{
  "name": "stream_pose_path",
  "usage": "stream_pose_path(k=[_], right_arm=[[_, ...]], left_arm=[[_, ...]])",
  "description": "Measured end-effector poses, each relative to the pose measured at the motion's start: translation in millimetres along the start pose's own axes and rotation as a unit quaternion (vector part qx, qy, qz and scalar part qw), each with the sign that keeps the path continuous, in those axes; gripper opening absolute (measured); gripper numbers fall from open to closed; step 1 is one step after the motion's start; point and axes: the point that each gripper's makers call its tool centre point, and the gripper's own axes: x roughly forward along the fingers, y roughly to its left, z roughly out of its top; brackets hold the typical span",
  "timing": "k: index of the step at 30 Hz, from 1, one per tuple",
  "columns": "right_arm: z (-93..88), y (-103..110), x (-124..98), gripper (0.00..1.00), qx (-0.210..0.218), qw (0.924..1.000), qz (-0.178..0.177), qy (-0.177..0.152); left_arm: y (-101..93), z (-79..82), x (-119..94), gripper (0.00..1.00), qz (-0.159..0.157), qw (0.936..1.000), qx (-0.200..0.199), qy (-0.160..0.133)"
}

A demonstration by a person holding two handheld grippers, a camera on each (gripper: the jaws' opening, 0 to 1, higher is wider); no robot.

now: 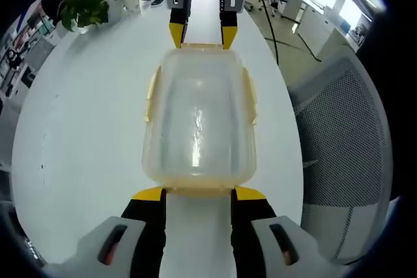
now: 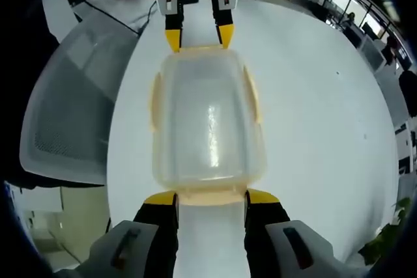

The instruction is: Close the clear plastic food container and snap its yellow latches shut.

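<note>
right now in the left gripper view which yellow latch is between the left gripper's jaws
The end latch at the bottom of that view, between the left gripper tips; the opposite end latch faces the right gripper.

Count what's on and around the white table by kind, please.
Clear plastic food container: 1
Grippers, left and right: 2
Mesh office chair: 1
Potted plant: 1
Total: 5

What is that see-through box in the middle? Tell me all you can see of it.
The clear plastic food container is a rounded rectangular box with its lid on and yellow latches on its sides. It sits flat on the white table. The left gripper meets one end, the right gripper the other, jaws spread.
</note>
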Motion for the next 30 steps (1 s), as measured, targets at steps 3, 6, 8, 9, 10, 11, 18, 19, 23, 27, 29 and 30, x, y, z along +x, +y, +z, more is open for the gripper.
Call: stream_pose_path(k=[3,6,8,9,10,11,18,19,23,27,29,30], right_arm=[[-0.2,0.0,0.0,0.38,-0.001,1.0000,0.001,0.000],[-0.3,-0.2,-1.0,0.39,0.004,1.0000,0.004,0.001],[-1.4,0.3,-0.2,0.39,0.003,1.0000,0.004,0.005],[-2.3,1.5,0.5,0.39,0.000,0.9999,0.007,0.009],[-3.0,2.4,0.9,0.39,-0.001,0.9999,0.009,0.011],[-3.2,3.1,1.0,0.39,-0.004,0.9999,0.009,0.011],[-17.2,1.6,-1.9,0.38,-0.002,0.9996,0.003,0.029],[-17.3,0.6,-2.8,0.38,0.003,0.9997,0.002,0.026],[-19.8,-2.0,-4.6,0.38,0.019,0.9996,-0.001,0.020],[-20.1,-1.4,-5.8,0.38,0.027,0.9995,-0.003,0.019],[-17.8,-0.2,-6.7,0.38,0.030,0.9994,-0.003,0.015],[-16.9,0.4,-7.0,0.38,0.032,0.9994,-0.002,0.013]], left_arm=[[0.1,-0.1,0.0,0.38,0.000,1.0000,0.000,0.000],[-0.1,0.4,-0.9,0.38,0.001,1.0000,-0.001,-0.002],[0.2,0.2,-1.7,0.39,0.000,1.0000,0.003,-0.004],[1.3,0.5,-2.6,0.39,0.003,1.0000,0.007,-0.005],[2.1,0.4,-2.8,0.39,0.004,0.9999,0.008,-0.005],[2.5,-0.2,-2.9,0.39,0.003,1.0000,0.004,-0.005],[2.6,-8.6,-1.8,0.39,0.003,0.9999,0.001,0.014],[2.6,-8.5,-1.9,0.39,0.003,0.9999,0.001,0.014],[4.0,-7.1,-3.4,0.39,0.007,0.9999,-0.003,0.012],[3.9,-7.7,-3.4,0.39,0.007,0.9999,-0.006,0.013],[2.9,-6.9,-4.1,0.39,0.006,0.9999,-0.007,0.011],[2.8,-6.3,-4.2,0.39,0.006,0.9999,-0.009,0.010]])
